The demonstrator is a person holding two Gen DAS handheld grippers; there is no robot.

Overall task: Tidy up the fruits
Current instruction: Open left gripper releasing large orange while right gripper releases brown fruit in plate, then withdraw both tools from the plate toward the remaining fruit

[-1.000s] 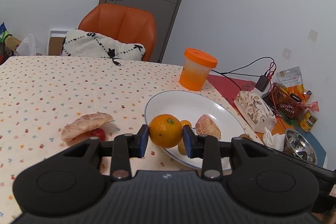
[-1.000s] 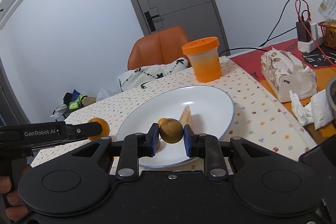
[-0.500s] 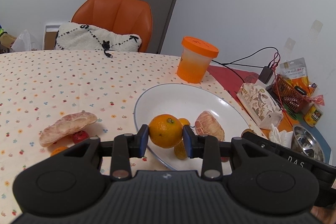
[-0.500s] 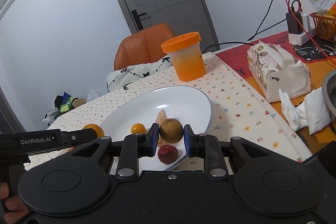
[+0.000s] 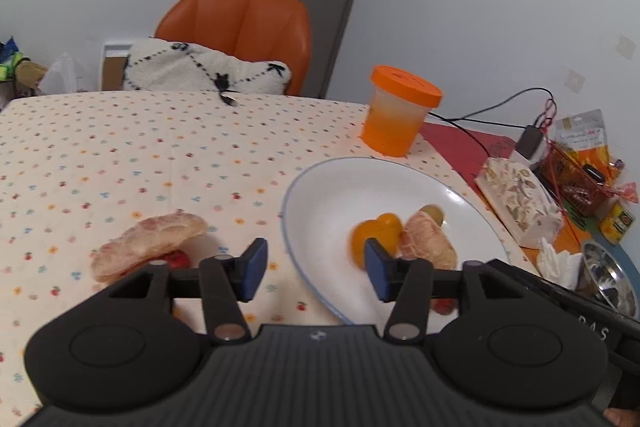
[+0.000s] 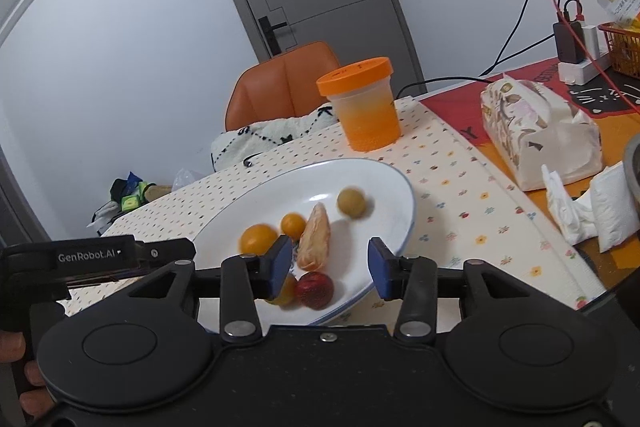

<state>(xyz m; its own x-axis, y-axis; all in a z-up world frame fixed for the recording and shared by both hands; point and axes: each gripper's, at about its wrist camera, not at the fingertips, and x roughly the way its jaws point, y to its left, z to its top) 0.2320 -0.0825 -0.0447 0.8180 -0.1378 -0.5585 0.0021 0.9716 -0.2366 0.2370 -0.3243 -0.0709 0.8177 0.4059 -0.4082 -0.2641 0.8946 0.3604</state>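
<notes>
My left gripper [image 5: 313, 270] is open over the near rim of the white plate [image 5: 332, 195]. An orange [image 5: 374, 237] lies blurred on the plate beside a peeled pomelo segment [image 5: 430, 243]. My right gripper [image 6: 329, 267] is open too, above the plate [image 6: 360, 179]. A brown-green round fruit [image 6: 352, 202] sits blurred on the plate beyond the pomelo segment [image 6: 316, 241]. The orange [image 6: 258, 239], a small orange fruit [image 6: 293, 225] and a red fruit [image 6: 315, 289] also lie there. On the cloth, another pomelo segment [image 5: 150, 247] covers a red fruit [image 5: 176, 259].
An orange-lidded tub [image 5: 400, 111] stands behind the plate. A tissue pack [image 6: 536, 135], crumpled tissues [image 6: 592, 207], a steel bowl [image 5: 610, 279], a red basket [image 5: 576, 183] and cables crowd the right side. An orange chair [image 5: 240, 23] with a cushion stands at the far edge.
Both grippers have opened. The orange left the left gripper and the brown-green fruit left the right one; both now lie on the plate, still blurred.
</notes>
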